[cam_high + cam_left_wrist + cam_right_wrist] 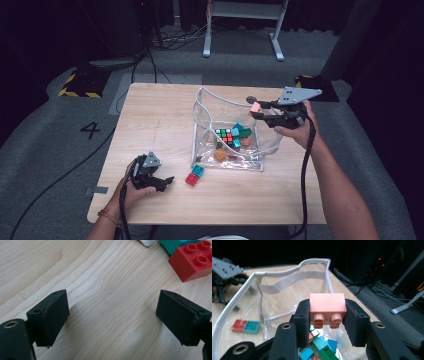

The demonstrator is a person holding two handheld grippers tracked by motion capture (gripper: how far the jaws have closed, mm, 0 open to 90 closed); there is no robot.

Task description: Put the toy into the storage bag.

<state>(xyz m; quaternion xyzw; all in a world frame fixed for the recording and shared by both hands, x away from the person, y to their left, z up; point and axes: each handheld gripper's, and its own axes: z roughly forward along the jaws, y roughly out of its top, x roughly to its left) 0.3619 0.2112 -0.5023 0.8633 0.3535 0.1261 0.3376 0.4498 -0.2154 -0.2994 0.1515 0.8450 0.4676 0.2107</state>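
Note:
My right gripper (256, 111) (327, 315) is shut on a pink brick (327, 307) (255, 107) and holds it in the air over the right rim of a clear plastic bag (205, 107) (287, 285). The bag stands open on the wooden table (160, 115) and holds a small colour cube (225, 136) and several bricks. My left gripper (167, 181) (112, 315) rests low at the table's front left, open, with bare wood between its jaws. A red brick (191, 179) (192, 261) (238, 325) and a teal brick (198, 170) (252, 327) lie just ahead of it.
A person's hands and forearms come in from the bottom of the high view, each gripper trailing a black cable. Beyond the table's far edge are grey floor, cables and a white frame's legs (240, 30). Bare wood spans the table's left half.

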